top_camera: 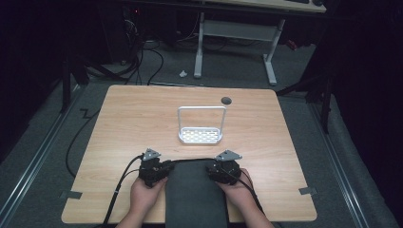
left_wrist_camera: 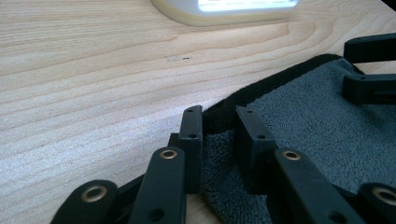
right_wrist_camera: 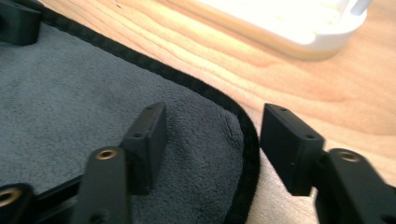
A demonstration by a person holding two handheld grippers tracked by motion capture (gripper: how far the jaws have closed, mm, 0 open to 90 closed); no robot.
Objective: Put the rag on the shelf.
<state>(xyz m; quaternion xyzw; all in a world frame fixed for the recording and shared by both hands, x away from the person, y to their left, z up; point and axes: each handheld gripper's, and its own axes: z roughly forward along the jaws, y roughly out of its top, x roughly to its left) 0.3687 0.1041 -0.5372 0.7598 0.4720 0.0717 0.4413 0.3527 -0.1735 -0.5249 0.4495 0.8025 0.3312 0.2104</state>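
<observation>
The left tool [left_wrist_camera: 218, 122] sits at the far left corner of the grey towel [top_camera: 196, 192], its two jaws a narrow gap apart with the towel's black-bound edge standing up between them; they look closed down on the corner, or very nearly, though a sliver of space shows beside the cloth. The right tool [right_wrist_camera: 212, 128] is at the far right corner and is spread wide: one jaw rests over the grey pile, the other stands on the bare wood outside the black hem, so the hem runs between them ungripped.

From the high view, the left tool [top_camera: 153, 170] and right tool [top_camera: 223, 169] flank the towel's far edge, one at each corner, each hand just as near to its own corner. The towel lies flat on the counter [top_camera: 123, 123] at the person's side, its long axis running from the near edge of the counter away toward the middle, and its near end reaches the counter's edge between the forearms.

Farther out, straight beyond the towel's far edge and apart from it, a white rack [top_camera: 201, 125] with a tall loop handle stands mid-counter. Any lift or fold of the far edge would travel along the towel's long axis, and the right jaws would need to close on the hem first.
</observation>
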